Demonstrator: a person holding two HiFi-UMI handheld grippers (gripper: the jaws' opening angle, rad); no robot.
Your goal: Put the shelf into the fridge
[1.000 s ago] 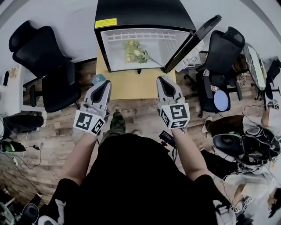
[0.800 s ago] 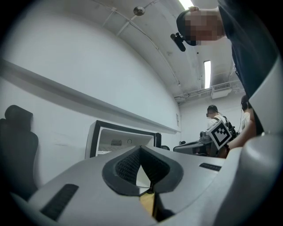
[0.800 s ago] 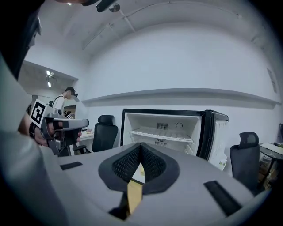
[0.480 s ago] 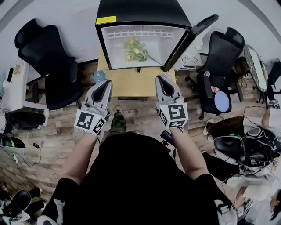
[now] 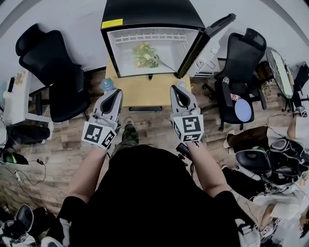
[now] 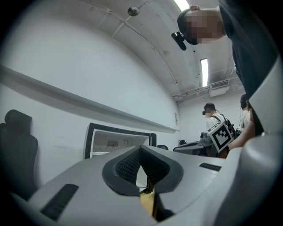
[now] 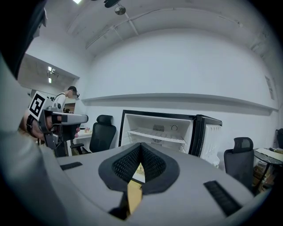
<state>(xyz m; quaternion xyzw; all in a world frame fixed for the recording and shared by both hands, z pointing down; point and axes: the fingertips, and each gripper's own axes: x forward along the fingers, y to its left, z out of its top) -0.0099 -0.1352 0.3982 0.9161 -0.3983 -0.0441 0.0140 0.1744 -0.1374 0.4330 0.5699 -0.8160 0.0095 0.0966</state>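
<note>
Left gripper (image 5: 114, 91): jaws pressed together at the tips, with nothing between the ribbed pads. It is held in front of the person's chest and aimed forward.
Right gripper (image 5: 177, 88): jaws likewise closed on nothing. It is level with the left one and apart from it, pointing the same way.
Marker cubes: one rides at the rear of each gripper, just above the holding hand. The left cube (image 5: 98, 134) is tilted and the right cube (image 5: 188, 128) sits squarer.
Fridge (image 5: 149, 14): straight ahead of both grippers, beyond their tips. It is a small black cabinet with a white inside, standing on a wooden table (image 5: 145, 91).
Fridge door (image 5: 207, 41): swung wide open, ahead and to the right of the right gripper.
Shelf (image 7: 154, 136): a white shelf lies across the fridge's compartment in its upper part, well clear of both grippers.
Greenery (image 5: 147, 55): a bunch of green and yellow plant matter lies inside the fridge, ahead and between the two grippers.
Bottle (image 5: 107, 85): blue-capped, on the table's near left corner, just beside the left gripper's tips.
Chairs: a black office chair (image 5: 48, 62) stands to the left of the left gripper, and another (image 5: 239, 67) to the right of the right gripper.
</note>
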